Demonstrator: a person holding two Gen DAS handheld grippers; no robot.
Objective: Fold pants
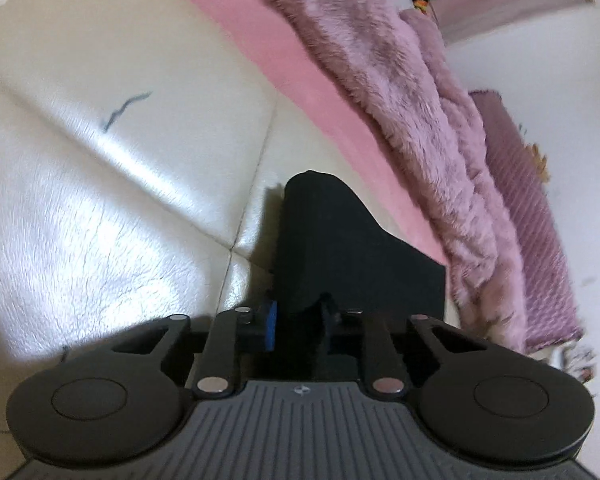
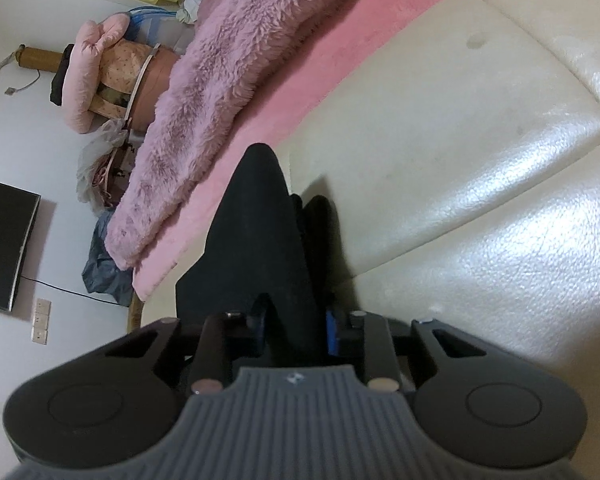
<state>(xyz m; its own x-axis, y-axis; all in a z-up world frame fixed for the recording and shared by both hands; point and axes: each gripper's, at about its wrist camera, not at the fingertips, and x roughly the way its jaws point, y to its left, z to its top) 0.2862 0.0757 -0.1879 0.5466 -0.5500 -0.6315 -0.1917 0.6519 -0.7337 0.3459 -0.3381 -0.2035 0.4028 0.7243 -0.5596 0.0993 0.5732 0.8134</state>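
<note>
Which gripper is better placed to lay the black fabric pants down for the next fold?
Neither clearly: both hold black fabric pants. The left gripper looks slightly better placed, since its view shows more bare cream padded leather surface beneath the cloth. The right gripper sits nearer the pink fluffy blanket.

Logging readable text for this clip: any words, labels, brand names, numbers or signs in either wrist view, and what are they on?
No readable words or numbers in either view.
A small white emblem sits on the ribbed grey body of the left gripper: a symbol, not letters.
The same emblem is on the right gripper, blurred.
The black pants, cream headboard and fuzzy pink blanket show no label.
</note>
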